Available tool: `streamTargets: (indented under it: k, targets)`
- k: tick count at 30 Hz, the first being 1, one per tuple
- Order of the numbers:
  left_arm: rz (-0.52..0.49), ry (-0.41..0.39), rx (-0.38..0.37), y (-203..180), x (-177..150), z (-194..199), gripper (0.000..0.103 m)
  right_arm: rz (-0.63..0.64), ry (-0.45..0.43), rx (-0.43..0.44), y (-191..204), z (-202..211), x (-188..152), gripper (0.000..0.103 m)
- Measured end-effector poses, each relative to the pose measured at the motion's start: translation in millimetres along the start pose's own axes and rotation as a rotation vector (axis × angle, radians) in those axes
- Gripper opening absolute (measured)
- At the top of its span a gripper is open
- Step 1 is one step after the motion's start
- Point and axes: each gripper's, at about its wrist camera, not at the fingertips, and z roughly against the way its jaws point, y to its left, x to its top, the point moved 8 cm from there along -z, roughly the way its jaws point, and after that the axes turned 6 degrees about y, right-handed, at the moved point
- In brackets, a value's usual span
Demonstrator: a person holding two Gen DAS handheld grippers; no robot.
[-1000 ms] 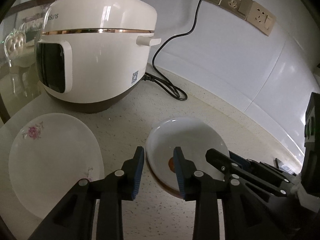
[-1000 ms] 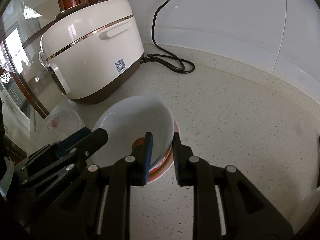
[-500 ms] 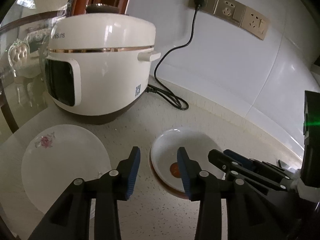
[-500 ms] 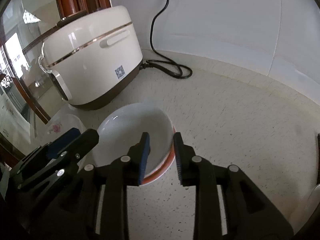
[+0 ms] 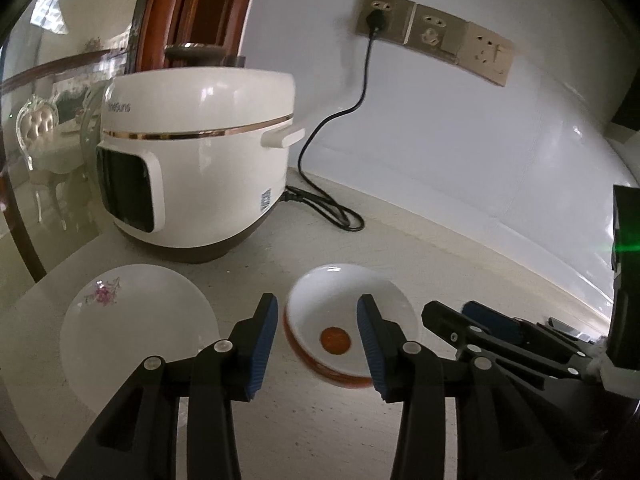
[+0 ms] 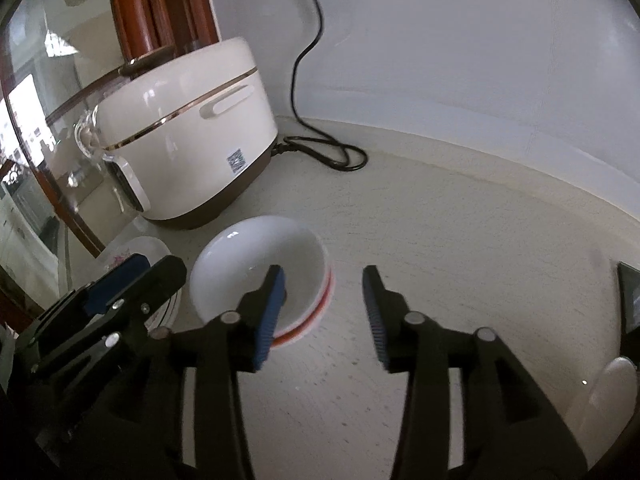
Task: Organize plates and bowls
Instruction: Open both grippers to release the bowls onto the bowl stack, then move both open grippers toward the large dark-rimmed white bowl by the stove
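A white bowl (image 5: 340, 312) with an orange band outside and an orange spot inside stands on the pale counter (image 5: 304, 432). To its left lies a white plate (image 5: 136, 332) with a pink flower. My left gripper (image 5: 316, 340) hovers open just before the bowl, holding nothing. My right gripper (image 6: 323, 292) is open too; its left fingertip overlaps the bowl (image 6: 260, 268), its right one is over bare counter. From the right wrist, the left gripper (image 6: 132, 276) covers part of the plate (image 6: 136, 250).
A cream rice cooker (image 5: 196, 160) stands behind the plate, its black cord (image 5: 332, 216) looping on the counter up to wall sockets (image 5: 432, 32). A glass pane and wooden frame (image 6: 132, 12) bound the left side. A pale rounded object (image 6: 604, 392) sits at the near right.
The right gripper opened from a narrow gap at the bowl's rim to a wide one. Both grippers drew back from the bowl, which stays on the counter.
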Motion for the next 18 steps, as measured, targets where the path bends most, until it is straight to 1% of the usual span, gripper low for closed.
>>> streamTargets:
  k: [2,5,8,10,12,16,18]
  targets:
    - [-0.012,-0.005,-0.009,-8,-1,5,0.044,-0.012,-0.008,-0.007,-7,9,-3,0.053]
    - [-0.035,-0.015,-0.024,-24,-3,13,0.048,-0.021,-0.020,-0.028,-19,25,-7,0.054]
    - [-0.053,-0.020,-0.043,-41,-4,20,0.050,-0.023,-0.035,-0.066,-28,43,-12,0.058]
    - [-0.070,-0.020,-0.062,-54,-5,25,0.053,-0.029,-0.050,-0.100,-38,56,-17,0.060]
    - [-0.088,-0.020,-0.077,-67,-8,31,0.057,-0.037,-0.060,-0.116,-48,66,-22,0.064]
    - [-0.129,-0.018,-0.084,-93,-12,36,0.059,-0.074,-0.078,-0.112,-73,83,-34,0.071]
    - [-0.148,-0.011,-0.084,-104,-18,35,0.059,-0.094,-0.088,-0.111,-88,90,-39,0.076]
